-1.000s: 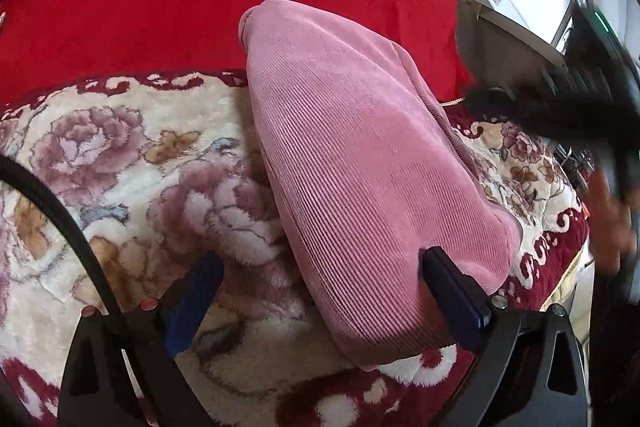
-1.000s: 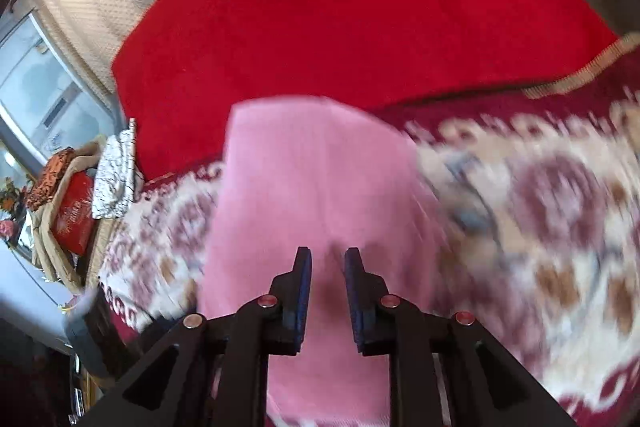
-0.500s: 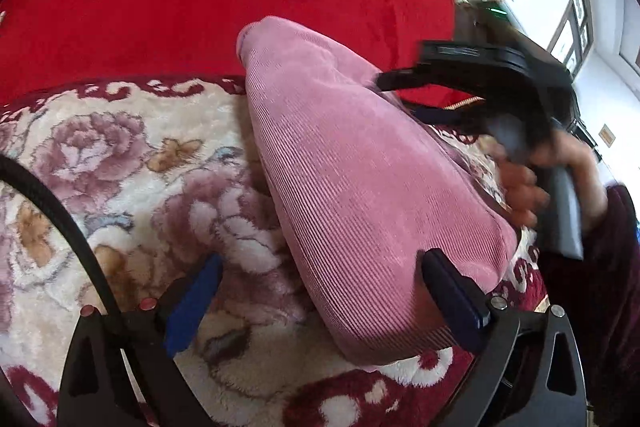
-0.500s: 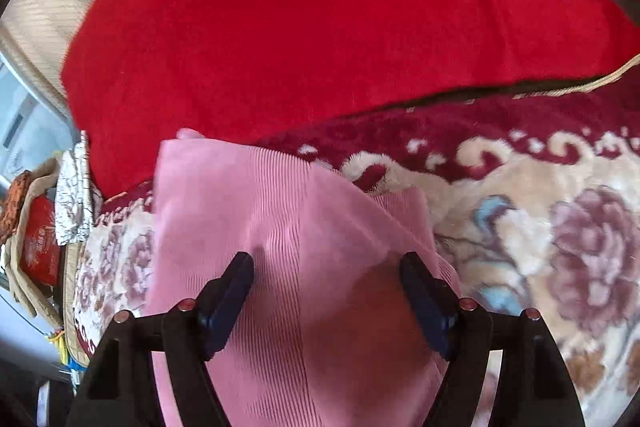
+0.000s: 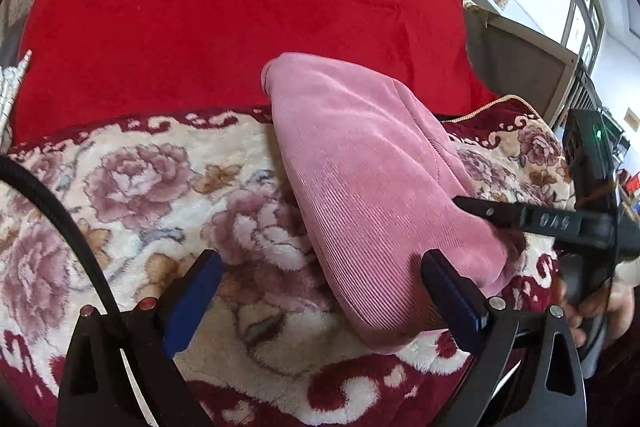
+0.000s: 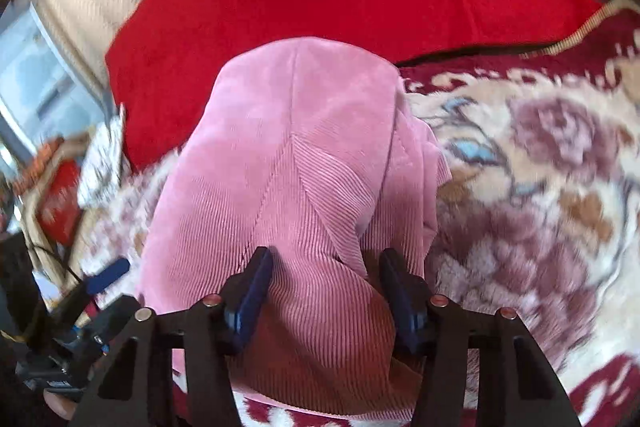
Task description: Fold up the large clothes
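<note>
Left wrist view, scanned left to right. Left gripper (image 5: 320, 287) spread wide, holding nothing; left blue pad (image 5: 192, 291) over the floral blanket (image 5: 132, 183), right pad against the near edge of the pink corduroy garment (image 5: 360, 187), no pinch. Garment folded into a long bundle, running from frame centre to lower right, far end reaching the red cover (image 5: 200, 7). At right edge, right gripper (image 5: 500, 215) now low at the bundle's near right side, a hand (image 5: 596, 307) on its grip; half a second ago higher, above the bundle's middle.

Right wrist view, left to right. Clutter blurred at left edge, not identifiable. Right gripper (image 6: 326, 287) about half spread: pressed together a second ago, then opened wide, just now closing again. A raised fold of corduroy between the pads; contact on the left pad likely, on the right pad cannot tell, so not counted as a pinch. Blanket at right.

Judgement: release and re-approach lower on the near end reads as a regrip for one more fold or a squaring-up. Folding looks well advanced.
</note>
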Demonstrator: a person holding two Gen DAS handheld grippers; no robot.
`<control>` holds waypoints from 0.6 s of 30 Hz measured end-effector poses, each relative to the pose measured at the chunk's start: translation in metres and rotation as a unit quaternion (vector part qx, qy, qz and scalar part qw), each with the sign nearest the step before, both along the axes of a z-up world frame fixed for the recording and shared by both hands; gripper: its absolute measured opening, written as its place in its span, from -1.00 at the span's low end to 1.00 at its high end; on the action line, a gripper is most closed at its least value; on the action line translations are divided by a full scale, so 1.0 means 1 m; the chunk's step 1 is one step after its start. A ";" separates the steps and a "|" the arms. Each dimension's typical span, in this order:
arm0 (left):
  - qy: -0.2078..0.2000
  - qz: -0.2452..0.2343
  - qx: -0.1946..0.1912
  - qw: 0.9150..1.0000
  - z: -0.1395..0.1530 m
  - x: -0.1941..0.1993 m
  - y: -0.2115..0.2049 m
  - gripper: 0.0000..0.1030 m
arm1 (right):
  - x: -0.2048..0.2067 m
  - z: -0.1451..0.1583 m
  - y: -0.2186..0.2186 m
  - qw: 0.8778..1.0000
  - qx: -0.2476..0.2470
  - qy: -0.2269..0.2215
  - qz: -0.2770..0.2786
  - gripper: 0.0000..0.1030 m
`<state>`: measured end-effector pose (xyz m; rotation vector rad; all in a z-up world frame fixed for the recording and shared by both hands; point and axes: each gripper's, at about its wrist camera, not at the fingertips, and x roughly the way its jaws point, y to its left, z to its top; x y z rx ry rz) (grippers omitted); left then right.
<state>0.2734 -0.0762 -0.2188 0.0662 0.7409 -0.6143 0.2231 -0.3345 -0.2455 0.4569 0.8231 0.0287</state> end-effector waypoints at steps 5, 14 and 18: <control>-0.014 0.007 0.006 1.000 0.006 -0.001 0.004 0.94 | -0.008 0.021 -0.002 1.000 -0.004 -0.024 -0.010 0.14; -0.058 0.029 -0.021 0.998 0.028 -0.002 0.018 0.94 | -0.031 0.048 -0.008 0.992 -0.010 -0.120 -0.040 0.16; -0.065 0.065 -0.055 0.994 0.032 0.007 0.029 0.94 | -0.037 0.059 -0.004 0.987 -0.006 -0.161 -0.026 0.18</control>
